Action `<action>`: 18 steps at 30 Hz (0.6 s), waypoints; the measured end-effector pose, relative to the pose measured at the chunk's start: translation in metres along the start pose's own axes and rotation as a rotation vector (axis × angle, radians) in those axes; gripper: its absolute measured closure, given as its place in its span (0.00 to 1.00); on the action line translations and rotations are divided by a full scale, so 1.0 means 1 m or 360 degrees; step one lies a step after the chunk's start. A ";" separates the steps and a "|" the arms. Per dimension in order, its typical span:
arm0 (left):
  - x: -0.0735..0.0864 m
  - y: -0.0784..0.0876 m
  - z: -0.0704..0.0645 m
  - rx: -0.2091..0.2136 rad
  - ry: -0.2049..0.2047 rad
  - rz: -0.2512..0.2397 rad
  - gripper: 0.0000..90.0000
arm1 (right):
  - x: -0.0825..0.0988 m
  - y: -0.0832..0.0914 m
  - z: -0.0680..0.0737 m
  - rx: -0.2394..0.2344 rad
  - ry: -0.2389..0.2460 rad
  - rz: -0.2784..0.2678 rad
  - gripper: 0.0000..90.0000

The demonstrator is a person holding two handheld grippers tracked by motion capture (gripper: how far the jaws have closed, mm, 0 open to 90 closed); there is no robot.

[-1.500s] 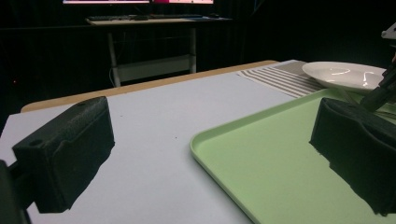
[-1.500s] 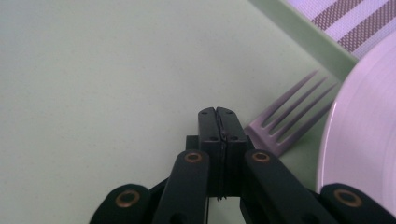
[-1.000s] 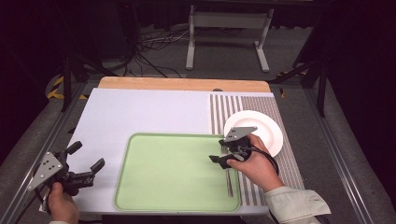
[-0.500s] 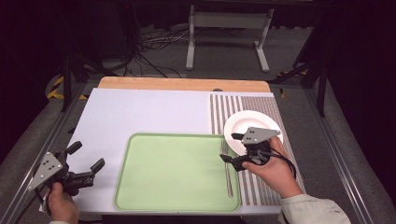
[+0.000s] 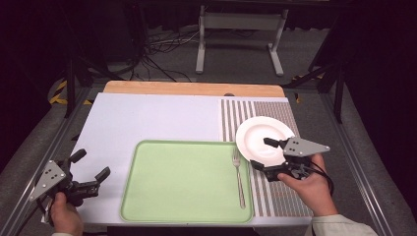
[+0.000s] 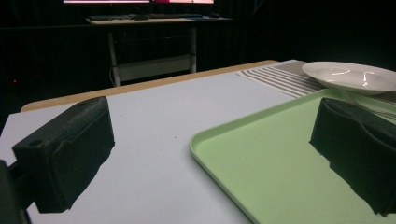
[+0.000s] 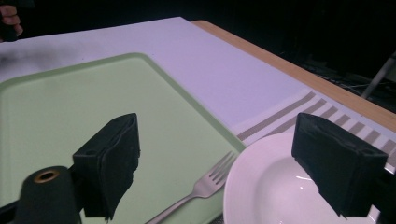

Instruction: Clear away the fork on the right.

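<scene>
Right gripper (image 5: 261, 153) sits at the right side of the table, over the near edge of the round white ceramic plate (image 5: 263, 136), held in the person's right hand (image 5: 306, 186). Its jaws have just been opening and now stand wide apart with nothing between them; in the right gripper view one jaw hangs over the flat pale green plastic tray (image 7: 70, 116), the other over the plate's bowl (image 7: 280, 186). The slim silver metal fork (image 5: 238, 177) lies flat on the tray (image 5: 182, 177), along its right edge, tines pointing toward the far side of the table and handle toward the person. It is just left of the right gripper and apart from it, touched by neither jaw. In the right gripper view the fork (image 7: 205, 184) shows between the two jaws, below them, with its tines near the plate rim. The plate rests on the grey-and-white striped cloth placemat (image 5: 236, 113), just beside the tray's far right corner. Left gripper (image 5: 89, 172) is at the near left corner over the white table surface (image 5: 147, 118), well apart from the fork, jaws wide open and empty. In the left gripper view the tray (image 6: 261, 158) and plate (image 6: 350, 77) lie ahead.
</scene>
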State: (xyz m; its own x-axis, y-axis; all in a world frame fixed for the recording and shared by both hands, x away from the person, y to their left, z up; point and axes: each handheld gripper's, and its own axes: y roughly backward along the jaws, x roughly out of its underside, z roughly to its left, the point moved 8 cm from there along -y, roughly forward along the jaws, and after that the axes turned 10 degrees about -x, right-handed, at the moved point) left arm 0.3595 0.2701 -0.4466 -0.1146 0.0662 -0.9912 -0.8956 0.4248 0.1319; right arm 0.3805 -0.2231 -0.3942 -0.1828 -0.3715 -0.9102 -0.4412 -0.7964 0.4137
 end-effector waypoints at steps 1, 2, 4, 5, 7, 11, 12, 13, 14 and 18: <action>0.000 0.000 0.000 -0.0002 -0.0004 0.0004 0.00 | 0.002 0.004 -0.001 0.0010 0.0002 -0.0021 0.18; 0.000 0.001 0.000 0.0000 -0.0004 0.0003 0.00 | 0.004 0.008 -0.003 0.0025 0.0000 -0.0052 0.18; 0.000 0.001 0.000 -0.0001 -0.0006 0.0004 0.00 | 0.009 0.015 -0.005 0.0043 0.0000 -0.0099 0.18; 0.000 0.000 0.000 -0.0002 -0.0004 0.0004 0.00 | 0.012 0.018 -0.005 0.0049 -0.0002 -0.0120 0.18; 0.000 0.001 0.000 -0.0001 -0.0004 0.0005 0.00 | 0.017 0.023 -0.007 0.0055 -0.0002 -0.0162 0.18; 0.000 0.001 0.000 -0.0002 -0.0004 0.0004 0.00 | 0.030 0.035 -0.011 0.0078 -0.0019 -0.0219 0.18; 0.000 0.001 0.000 -0.0001 -0.0004 0.0004 0.00 | 0.033 0.038 -0.012 0.0083 -0.0023 -0.0243 0.18; 0.000 0.001 0.000 -0.0001 -0.0005 0.0005 0.00 | 0.036 0.041 -0.013 0.0088 -0.0031 -0.0258 0.18; 0.000 0.001 0.000 -0.0001 -0.0005 0.0004 0.00 | 0.038 0.042 -0.014 0.0095 -0.0035 -0.0262 0.18; 0.000 0.001 0.000 -0.0001 -0.0005 0.0004 0.00 | 0.053 0.050 -0.020 0.0138 -0.0067 -0.0270 0.18</action>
State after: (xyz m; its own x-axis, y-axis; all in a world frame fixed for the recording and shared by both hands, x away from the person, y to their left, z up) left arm 0.3588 0.2706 -0.4467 -0.1157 0.0702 -0.9908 -0.8955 0.4242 0.1347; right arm 0.3659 -0.2920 -0.4218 -0.1349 -0.2136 -0.9676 -0.5425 -0.8012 0.2525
